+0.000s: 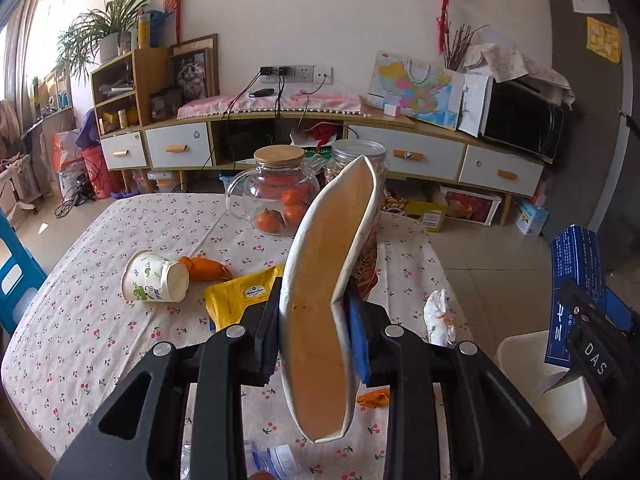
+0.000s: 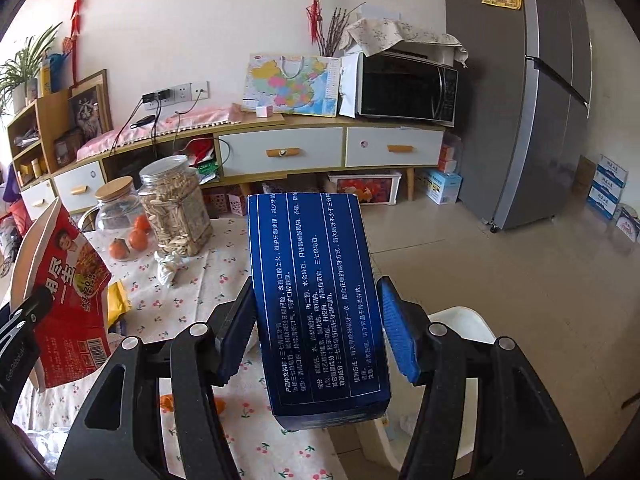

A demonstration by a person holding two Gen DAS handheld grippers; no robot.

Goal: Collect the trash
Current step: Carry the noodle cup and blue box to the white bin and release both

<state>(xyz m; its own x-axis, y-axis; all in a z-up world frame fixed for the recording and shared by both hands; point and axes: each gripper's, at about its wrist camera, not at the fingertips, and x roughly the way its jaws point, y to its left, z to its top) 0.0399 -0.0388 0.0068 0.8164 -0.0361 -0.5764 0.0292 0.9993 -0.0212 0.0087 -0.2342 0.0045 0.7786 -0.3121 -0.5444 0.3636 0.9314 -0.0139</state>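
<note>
Your left tongs [image 1: 316,328] pinched the flattened red snack carton [image 1: 332,280] narrowly by its walls, and your right tongs [image 2: 318,328] clamped the blue box [image 2: 316,300] across its width, both carried above the table [image 1: 80,340], leaving the paper cup [image 1: 156,278] for later.

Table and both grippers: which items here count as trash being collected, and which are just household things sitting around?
Trash for the job:
- red noodle carton, squashed in the left gripper
- blue box, held in the right gripper
- tipped paper cup
- yellow wrapper
- crumpled tissue
- orange peel

Just lying about:
- glass teapot of oranges
- snack jar
</note>
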